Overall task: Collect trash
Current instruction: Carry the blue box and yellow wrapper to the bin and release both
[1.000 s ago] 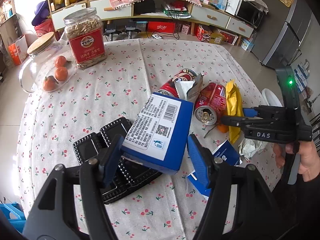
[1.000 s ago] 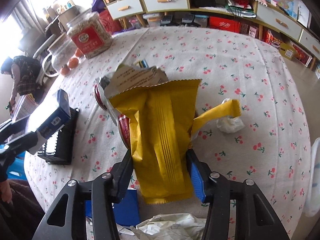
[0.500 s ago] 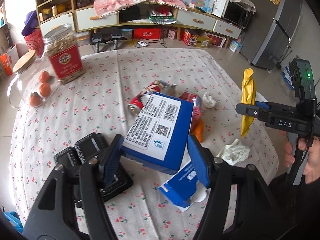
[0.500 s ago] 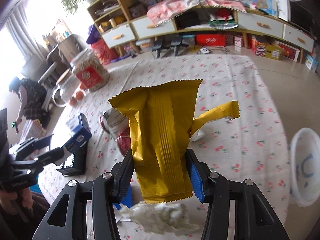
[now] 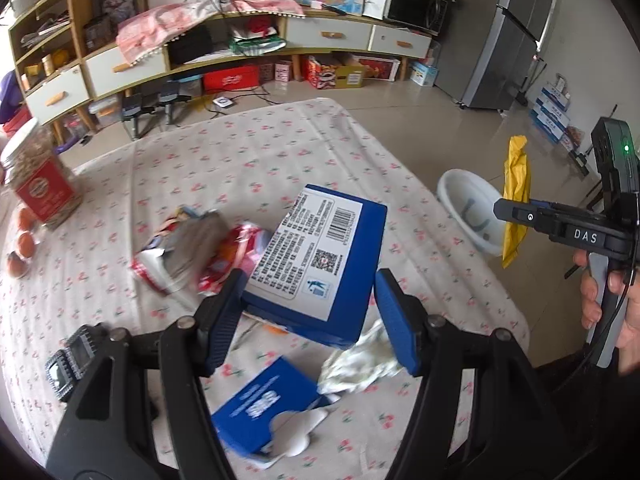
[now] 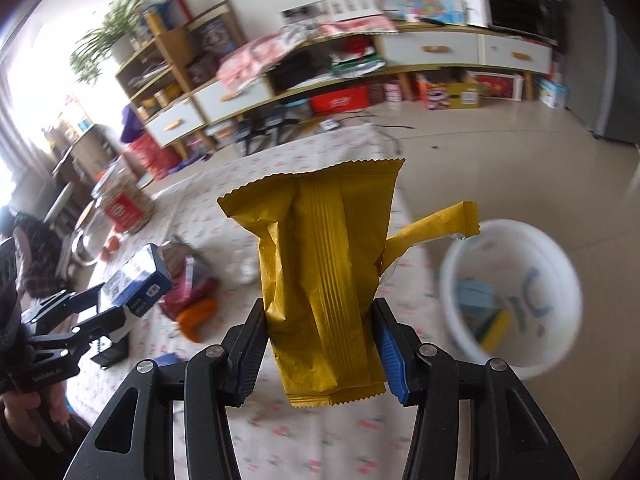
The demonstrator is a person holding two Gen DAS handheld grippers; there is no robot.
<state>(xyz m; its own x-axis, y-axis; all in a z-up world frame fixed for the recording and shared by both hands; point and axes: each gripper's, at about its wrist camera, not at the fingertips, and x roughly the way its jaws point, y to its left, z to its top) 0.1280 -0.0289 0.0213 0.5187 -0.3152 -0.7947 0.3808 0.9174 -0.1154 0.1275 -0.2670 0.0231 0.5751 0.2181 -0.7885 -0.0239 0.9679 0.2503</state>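
Cherry-print tablecloth point(image 5: 248, 152) fills the middle of the left wrist view, with a white bin point(image 5: 468, 208) on the floor at its right edge. At lower centre the left gripper point(image 5: 310, 312) clamps a blue box point(image 5: 316, 264) above crumpled wrappers point(image 5: 200, 248). In the right wrist view, the right gripper point(image 6: 320, 344) pinches a yellow wrapper point(image 6: 324, 264) upright at centre, the bin point(image 6: 516, 240) just right of it
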